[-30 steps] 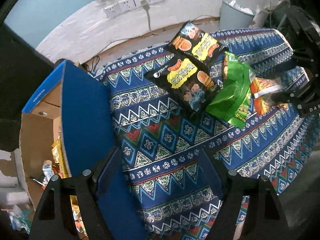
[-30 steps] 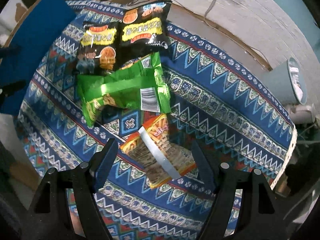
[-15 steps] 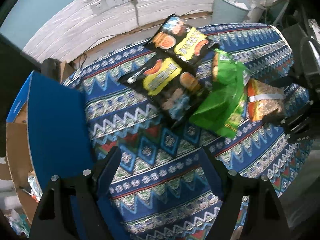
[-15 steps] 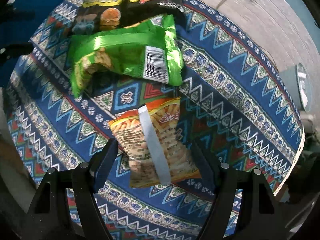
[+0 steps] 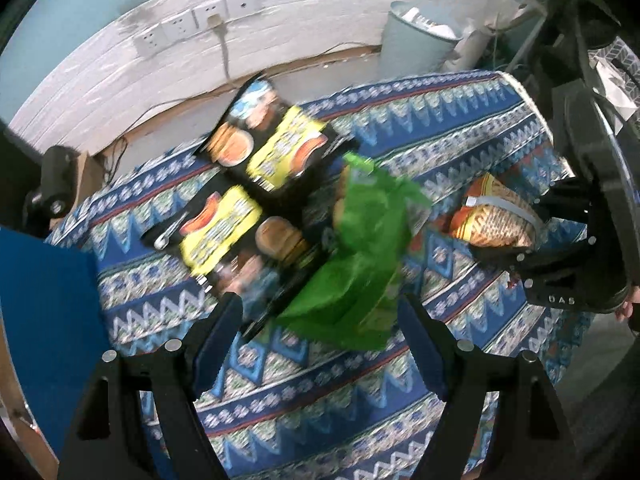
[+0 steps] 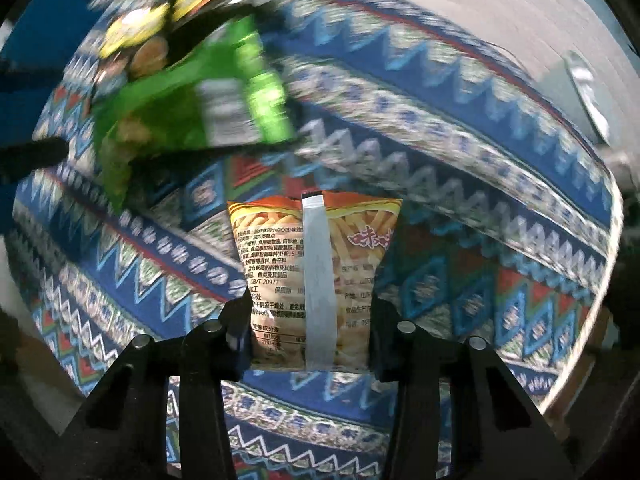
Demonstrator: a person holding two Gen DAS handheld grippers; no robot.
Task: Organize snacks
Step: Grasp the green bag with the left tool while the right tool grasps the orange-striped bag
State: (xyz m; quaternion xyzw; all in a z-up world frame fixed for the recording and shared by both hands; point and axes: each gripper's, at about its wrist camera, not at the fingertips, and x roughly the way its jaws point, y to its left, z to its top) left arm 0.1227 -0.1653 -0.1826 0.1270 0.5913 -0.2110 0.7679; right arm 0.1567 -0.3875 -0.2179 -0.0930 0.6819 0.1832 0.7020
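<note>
Closure is the news: the right claw [image 6: 310, 338] has just been narrowing, and its jaws now press both sides of the orange snack packet [image 6: 312, 276], which a second ago lay loose on the patterned cloth between wide-spread jaws. That packet sits just beyond the green snack bag [image 5: 360, 256], on the side away from the two black snack bags [image 5: 256, 196]. The first pick looks secured, so lifting can follow. Meanwhile the left claw [image 5: 320, 344] has drifted across the worktop [image 5: 460, 160] toward the green bag; its jaws stand wide, holding nothing, with the bag's near end lying between them. The blue box flap [image 5: 44, 300], farther from the green bag than the black bags, probably marks the destination.
</note>
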